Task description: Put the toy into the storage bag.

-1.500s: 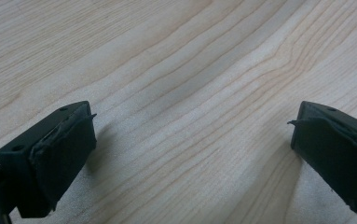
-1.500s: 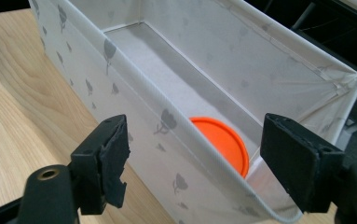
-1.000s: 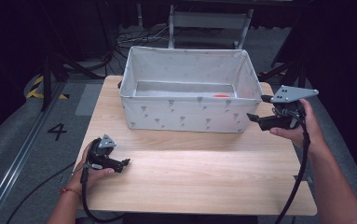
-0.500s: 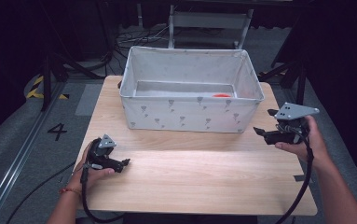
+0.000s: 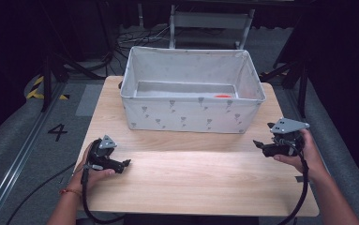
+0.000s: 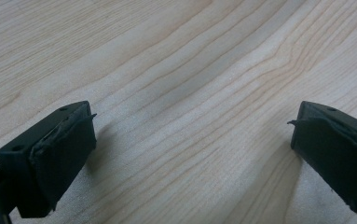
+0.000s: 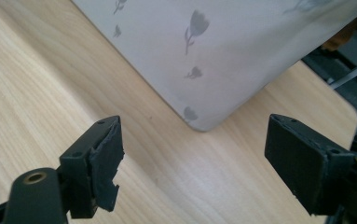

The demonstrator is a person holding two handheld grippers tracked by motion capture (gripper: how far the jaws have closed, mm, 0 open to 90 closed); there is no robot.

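Risk is low — both sets of jaws spread and empty: left gripper [image 5: 106, 159] near-left on counter [image 5: 205, 178], right gripper [image 5: 280, 144] near-right, beside bin [image 5: 191, 115] corner — could clip fabric wall. Orange item [image 5: 222, 96] lies inside.

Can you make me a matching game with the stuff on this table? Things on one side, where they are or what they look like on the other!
Things:
1. fabric box
2. orange thing
3. left gripper
4. right gripper

Descriptions:
A. near the table's right edge, jaws open, close to the box's corner
B. pale grey with little flower prints, at the far side of the table
C. lying inside the box
D. at the near left, jaws open over bare wood

Pairs: 1-B, 2-C, 3-D, 4-A
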